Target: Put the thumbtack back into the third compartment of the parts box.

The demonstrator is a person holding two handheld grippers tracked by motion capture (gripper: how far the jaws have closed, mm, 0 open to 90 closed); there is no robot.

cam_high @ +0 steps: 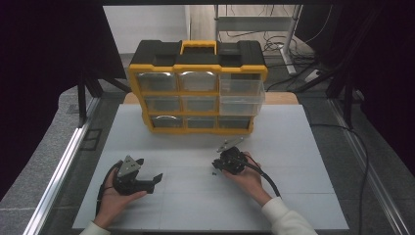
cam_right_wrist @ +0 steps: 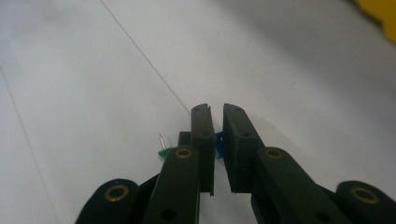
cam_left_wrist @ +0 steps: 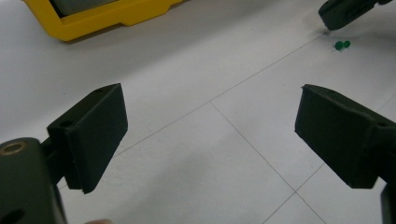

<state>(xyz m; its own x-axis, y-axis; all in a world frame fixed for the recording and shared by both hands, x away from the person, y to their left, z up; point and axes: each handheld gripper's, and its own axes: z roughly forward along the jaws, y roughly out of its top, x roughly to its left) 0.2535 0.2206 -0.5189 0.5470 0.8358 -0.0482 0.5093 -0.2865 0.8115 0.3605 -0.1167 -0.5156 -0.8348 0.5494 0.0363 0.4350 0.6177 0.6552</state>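
Note:
My right gripper points down at the white tabletop, its jaws nearly together on a small blue pushpin. A green pushpin lies just left of those jaws, needle up. In the high view the right gripper sits at the table's middle, in front of the organizer. The left gripper rests low at the front left, jaws wide apart. Between its open jaws is bare table, and the green pushpin lies farther off beside the other gripper's tip.
A yellow and black drawer organizer stands at the back of the white table. Its right-hand clear drawers stick out forward. Metal rails run along both table sides, and a cable trails from the right gripper.

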